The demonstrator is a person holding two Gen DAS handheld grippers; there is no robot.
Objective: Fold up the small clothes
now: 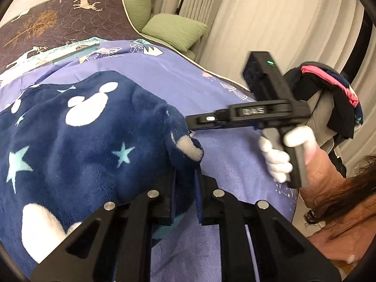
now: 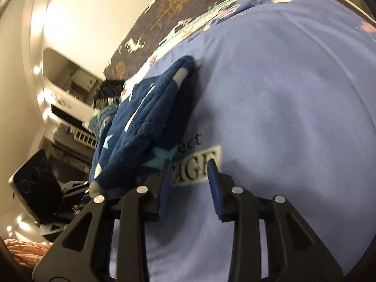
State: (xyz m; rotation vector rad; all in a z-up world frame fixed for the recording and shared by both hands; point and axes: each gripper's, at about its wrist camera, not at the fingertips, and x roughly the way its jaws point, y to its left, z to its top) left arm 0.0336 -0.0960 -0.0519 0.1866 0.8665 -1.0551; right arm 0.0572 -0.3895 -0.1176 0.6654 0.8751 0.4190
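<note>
A navy fleece garment (image 1: 82,136) with white mouse heads and pale stars lies bunched on a lilac bedspread (image 1: 211,89). My left gripper (image 1: 186,188) is shut on a raised fold at the garment's right edge, with fleece pinched between its pads. My right gripper (image 2: 189,183) stands open just right of the garment (image 2: 145,117). Between its fingers only the bedspread and a white printed label (image 2: 197,166) show. In the left wrist view the right gripper (image 1: 195,121) is held by a white-gloved hand (image 1: 277,162), its tips beside the lifted fold.
A dark quilt with deer and trees (image 1: 58,18) covers the far side of the bed, with green pillows (image 1: 174,30) behind it. A chair heaped with dark and pink clothes (image 1: 329,94) stands at the right by pale curtains. The person's hair (image 1: 347,199) hangs at the lower right.
</note>
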